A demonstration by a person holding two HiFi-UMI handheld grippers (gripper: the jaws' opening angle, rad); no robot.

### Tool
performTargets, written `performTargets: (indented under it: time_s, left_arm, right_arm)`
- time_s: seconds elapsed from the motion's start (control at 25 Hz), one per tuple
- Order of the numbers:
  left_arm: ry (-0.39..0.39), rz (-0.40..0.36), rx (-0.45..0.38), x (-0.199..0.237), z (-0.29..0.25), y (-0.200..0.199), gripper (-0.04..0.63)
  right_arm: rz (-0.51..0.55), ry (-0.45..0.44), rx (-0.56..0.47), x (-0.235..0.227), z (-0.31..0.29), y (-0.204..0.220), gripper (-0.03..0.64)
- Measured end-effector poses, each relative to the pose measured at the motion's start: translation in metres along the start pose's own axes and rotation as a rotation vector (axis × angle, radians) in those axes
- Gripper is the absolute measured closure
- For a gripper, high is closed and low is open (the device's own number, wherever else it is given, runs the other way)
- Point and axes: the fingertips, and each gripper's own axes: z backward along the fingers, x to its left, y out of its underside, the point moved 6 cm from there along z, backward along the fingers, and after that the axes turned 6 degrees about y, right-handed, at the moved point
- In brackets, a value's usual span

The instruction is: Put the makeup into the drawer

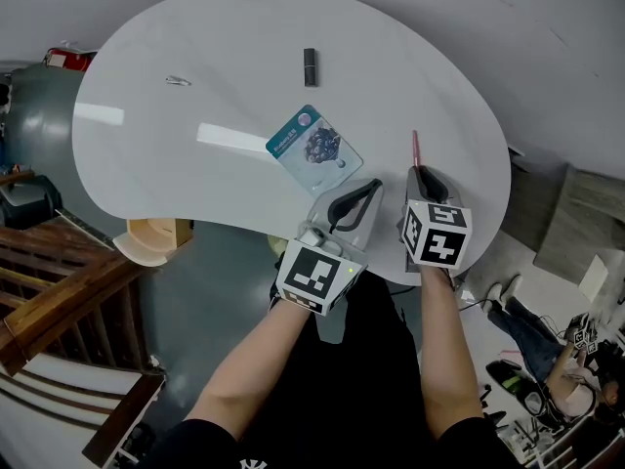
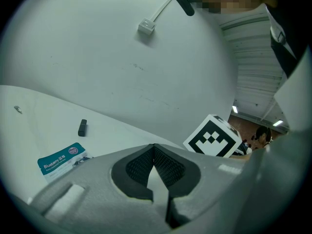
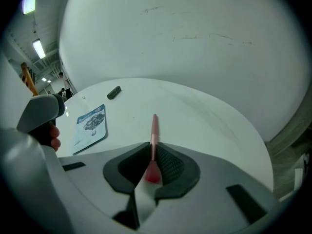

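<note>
Near the counter's (image 1: 195,66) lower-right edge, the right claw (image 1: 422,176) clamps a pink stick (image 1: 415,149). The left claw (image 1: 369,188), pressed together and empty, hangs over the near edge beside a packet (image 1: 314,149). Bare counter spreads toward the upper left.

White curved table (image 1: 410,76), small metal clip (image 1: 177,81) near its far-left edge, dark wooden rails (image 1: 49,301) at left

The only wording I can read is on the teal-and-white packet (image 2: 62,161) lying flat on the white table (image 2: 44,116). It says "Blueberry" in white letters across the teal band, followed by a couple of small characters too tiny to make out. The head view shows that print only as a blur.
</note>
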Motion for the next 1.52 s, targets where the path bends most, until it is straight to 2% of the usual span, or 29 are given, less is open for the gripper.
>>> performTargets:
  time_s: [0.28, 0.64, 1.12, 1.52]
  left_arm:
    - [-0.014, 0.002, -0.014, -0.001, 0.007, -0.006, 0.586]
    - [-0.074, 0.048, -0.055, 0.002, 0.046, -0.015, 0.586]
    - [-0.178, 0.051, -0.113, 0.020, 0.131, -0.037, 0.586]
    - [-0.247, 0.045, -0.161, 0.045, 0.191, -0.054, 0.586]
  right_arm:
    - [0.008, -0.018, 0.000, 0.001, 0.004, -0.005, 0.563]
    - [-0.015, -0.120, -0.072, 0.036, 0.037, -0.023, 0.563]
    - [0.030, -0.273, -0.183, 0.131, 0.092, -0.046, 0.563]
    - [0.102, -0.335, -0.232, 0.201, 0.117, -0.067, 0.563]
